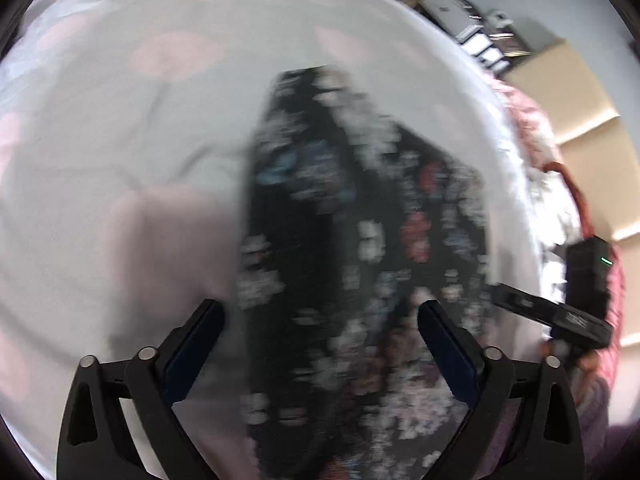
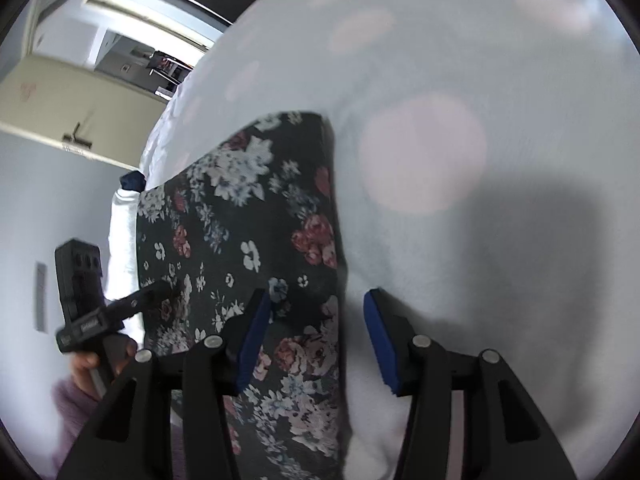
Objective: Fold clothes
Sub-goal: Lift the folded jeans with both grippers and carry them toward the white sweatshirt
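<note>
Hovering over floral garment [image 2: 256, 216] on white sheet [image 2: 460, 80] | L gripper [image 1: 320, 312] apart | R gripper [image 2: 316, 300] apart, nothing held

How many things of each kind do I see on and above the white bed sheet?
Dark floral garment: 1
White bed sheet with pale pink spots: 1
Black two-finger grippers with blue pads, both open, left gripper and right gripper: 2
Total: 4
</note>
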